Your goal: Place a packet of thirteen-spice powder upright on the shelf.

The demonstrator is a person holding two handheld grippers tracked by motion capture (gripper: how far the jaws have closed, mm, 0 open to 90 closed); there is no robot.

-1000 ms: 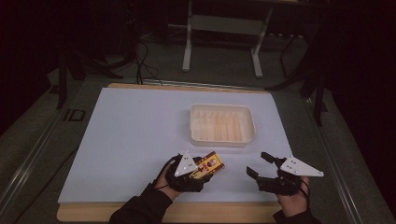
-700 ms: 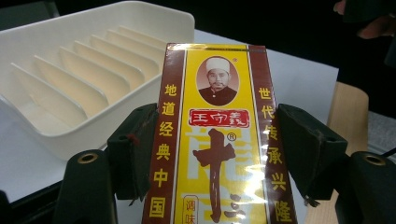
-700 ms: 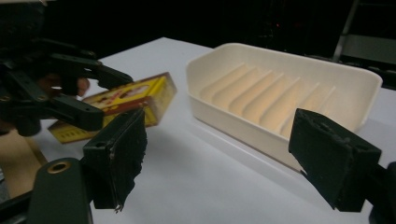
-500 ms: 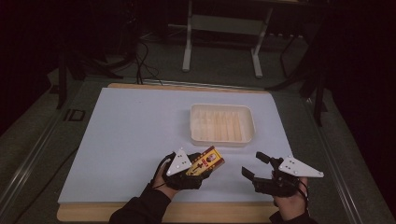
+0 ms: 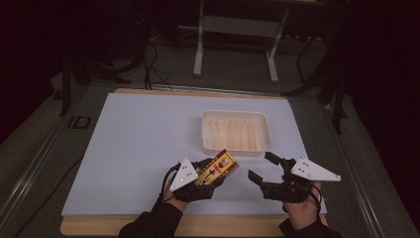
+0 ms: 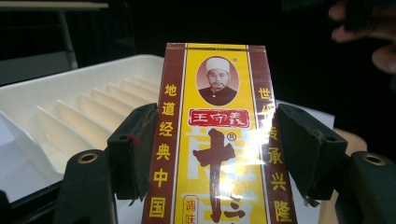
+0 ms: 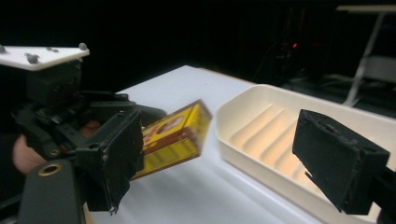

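A yellow and maroon box (image 5: 217,170) with Chinese print and a portrait is held tilted just above the table, near the front edge. My left gripper (image 5: 210,174) is shut on it, and its jaws press the box's (image 6: 218,140) two long sides in the left gripper view. A cream ribbed tray (image 5: 236,114) lies just beyond the box. My right gripper (image 5: 262,169) stands open to the right of the box, with nothing between its jaws. In the right gripper view (image 7: 224,149) the box (image 7: 173,134) hangs to the left and the tray (image 7: 261,91) sits to the right.
A white mat (image 5: 138,144) covers the wooden table, with bare room to the left and behind. Metal stand legs (image 5: 235,44) and cables are on the dark floor beyond the table. The table's front edge (image 5: 198,225) is close under both hands.
The left gripper has tilted and raised the box slightly, still shut on it. The right gripper has shifted a little to the left, toward the box, and stays open.
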